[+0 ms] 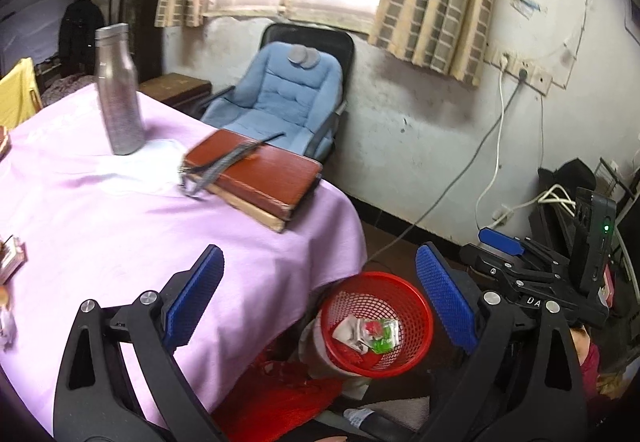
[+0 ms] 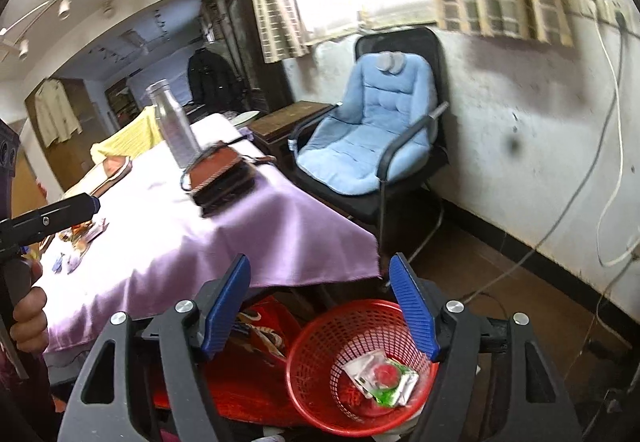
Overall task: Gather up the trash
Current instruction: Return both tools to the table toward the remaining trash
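Observation:
A red mesh trash basket (image 1: 416, 326) stands on the floor by the table's corner; it also shows in the right wrist view (image 2: 320, 358). Wrappers (image 1: 370, 334) lie inside it, white, red and green (image 2: 384, 378). My left gripper (image 1: 320, 290) is open and empty, above the table edge and the basket. My right gripper (image 2: 322, 302) is open and empty, above the basket; it also shows at the right of the left wrist view (image 1: 502, 242). Small wrappers (image 2: 76, 238) lie on the purple tablecloth (image 2: 168, 226) near the left gripper's fingertip (image 2: 86, 203).
A steel bottle (image 1: 118, 89) and stacked brown books (image 1: 260, 181) with a strap sit on the table. A chair with a blue cushion (image 1: 284, 97) stands by the wall. Cables (image 1: 496, 129) hang from wall sockets. A red bag (image 1: 280, 398) lies under the table.

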